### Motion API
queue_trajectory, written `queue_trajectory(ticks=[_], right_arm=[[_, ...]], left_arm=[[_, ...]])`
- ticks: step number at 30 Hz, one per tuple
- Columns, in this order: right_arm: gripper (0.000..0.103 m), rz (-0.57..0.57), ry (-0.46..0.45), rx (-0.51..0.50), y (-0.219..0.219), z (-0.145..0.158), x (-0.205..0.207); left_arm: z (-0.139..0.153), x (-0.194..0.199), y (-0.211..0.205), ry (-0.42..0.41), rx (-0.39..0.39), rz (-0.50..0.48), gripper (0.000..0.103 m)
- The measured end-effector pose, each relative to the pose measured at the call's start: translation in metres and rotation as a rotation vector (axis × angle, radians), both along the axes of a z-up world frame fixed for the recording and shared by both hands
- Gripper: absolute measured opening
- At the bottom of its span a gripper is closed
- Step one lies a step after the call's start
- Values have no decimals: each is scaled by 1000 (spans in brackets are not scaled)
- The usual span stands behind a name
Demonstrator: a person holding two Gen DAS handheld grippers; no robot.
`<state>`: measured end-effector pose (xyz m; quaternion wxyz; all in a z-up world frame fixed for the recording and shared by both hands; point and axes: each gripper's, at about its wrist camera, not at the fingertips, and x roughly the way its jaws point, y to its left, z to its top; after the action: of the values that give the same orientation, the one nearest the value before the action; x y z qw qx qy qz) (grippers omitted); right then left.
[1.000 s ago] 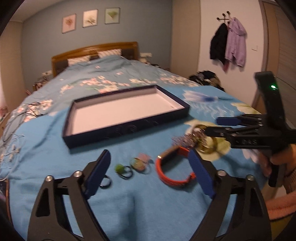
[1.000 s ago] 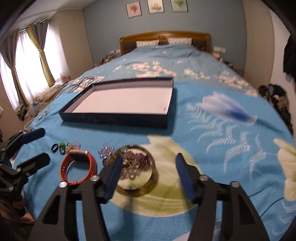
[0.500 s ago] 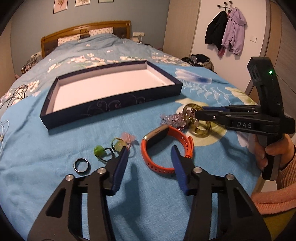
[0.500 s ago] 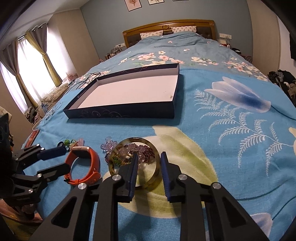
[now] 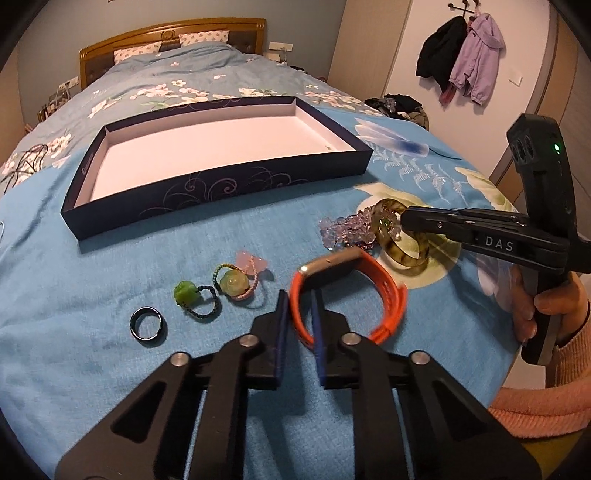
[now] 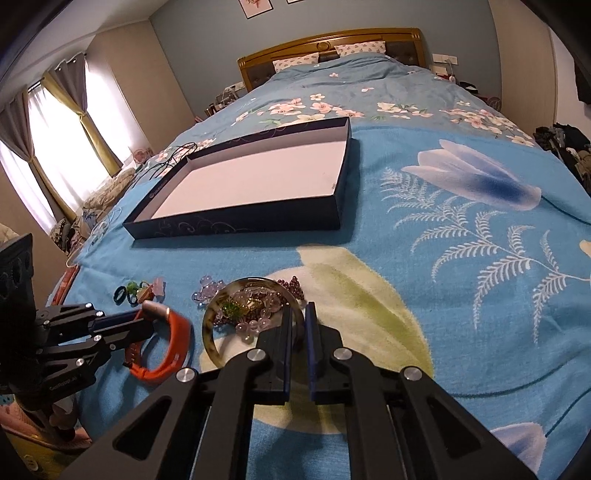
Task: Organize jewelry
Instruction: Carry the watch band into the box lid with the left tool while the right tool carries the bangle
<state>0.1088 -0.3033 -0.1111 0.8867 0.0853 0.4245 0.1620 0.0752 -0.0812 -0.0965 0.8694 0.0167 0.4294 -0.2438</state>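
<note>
A home bedroom: a big bed (image 6: 424,155) with wooden headboard (image 6: 328,48), pillows (image 5: 201,37) and flowered blue bedspread (image 6: 480,240); curtained window (image 6: 48,136), framed pictures (image 6: 255,7) above, jackets (image 5: 461,59) hung on wall hooks.

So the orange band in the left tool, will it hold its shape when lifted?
Probably mostly. The orange band lies as an open C on the bedspread, which suggests springy rubber rather than limp strap. The left tool pinches only one end, so the free end may sag. It looks light.
</note>
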Motion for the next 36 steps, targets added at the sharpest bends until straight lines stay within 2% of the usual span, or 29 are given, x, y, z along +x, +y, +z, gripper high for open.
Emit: queue_trajectory(ticks=[8,18,25,30,36], right_arm=[[6,-7,-37,22,-5,16,-3],[6,18,-96,32,4,39,11],[6,52,-144,-6,19,57,49],[6,57,-154,-30,29,64,89],[6,46,-138,-68,42,60,133]], left_arm=[[8,1,11,6,-46,-4,8],[41,10,33,-73,-70,26,8],[71,53,62,-146,-32,111,8],[84,93,76,-159,-13,148,9],[83,142,82,-136,-12,176,10]])
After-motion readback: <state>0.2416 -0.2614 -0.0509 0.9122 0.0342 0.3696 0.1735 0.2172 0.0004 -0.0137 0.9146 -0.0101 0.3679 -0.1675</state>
